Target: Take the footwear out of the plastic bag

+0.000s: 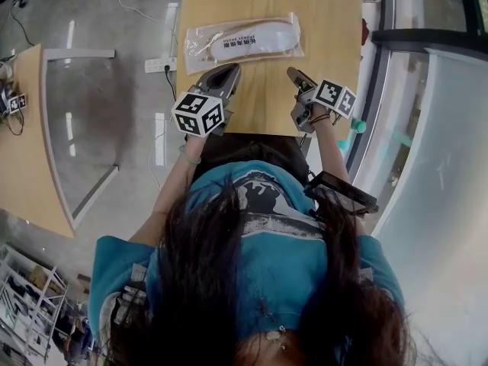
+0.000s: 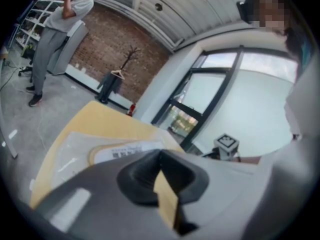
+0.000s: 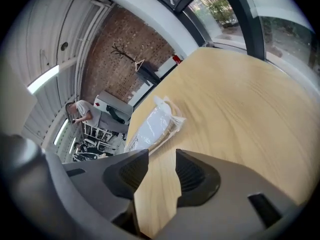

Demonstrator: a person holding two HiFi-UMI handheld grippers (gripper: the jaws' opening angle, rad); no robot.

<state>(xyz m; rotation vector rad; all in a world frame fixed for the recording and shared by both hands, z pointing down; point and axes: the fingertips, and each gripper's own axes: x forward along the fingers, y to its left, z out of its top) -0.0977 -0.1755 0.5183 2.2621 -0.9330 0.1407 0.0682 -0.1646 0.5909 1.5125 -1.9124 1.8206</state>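
**Setting.** Room with a grey polished floor (image 1: pixel 130 90), a red-brick back wall (image 2: pixel 125 49) and a dark-framed glazed wall (image 3: pixel 240 14). The work surface is a light wooden table (image 1: pixel 328 21), rectangular, directly ahead of me.

**Item 1.** Clear plastic bag (image 1: pixel 244 40), lying flat on the far half of the table, apart from both my claws. Its long axis runs side to side, roughly parallel to the table's near edge. The crumpled loose end lies at my left.

**Item 2.** White flat footwear piece with dark print (image 1: pixel 252 38), inside the bag and sharing its axis. The broad rounded end points to my right and sits slightly farther from me. The narrower end points left.

**Item 3.** My left claw (image 1: pixel 227 73), grey, over the near part of the table, left of centre, aimed towards the bag. Its jaws are clenched together with nothing between them. In the left gripper view the bag lies just beyond the tips.

**Item 4.** My right claw (image 1: pixel 294 75), grey, over the near part of the table, right of centre. Its jaws are released, and only bare wood shows through the gap. In the right gripper view the bag lies ahead and to the left.

**Item 5.** White power strip (image 1: pixel 160 65), on the floor left of the table.

**Item 6.** Black coat stand (image 2: pixel 120 76), against the brick wall.

**Item 7.** Person in grey trousers (image 2: pixel 55 34), standing far off.
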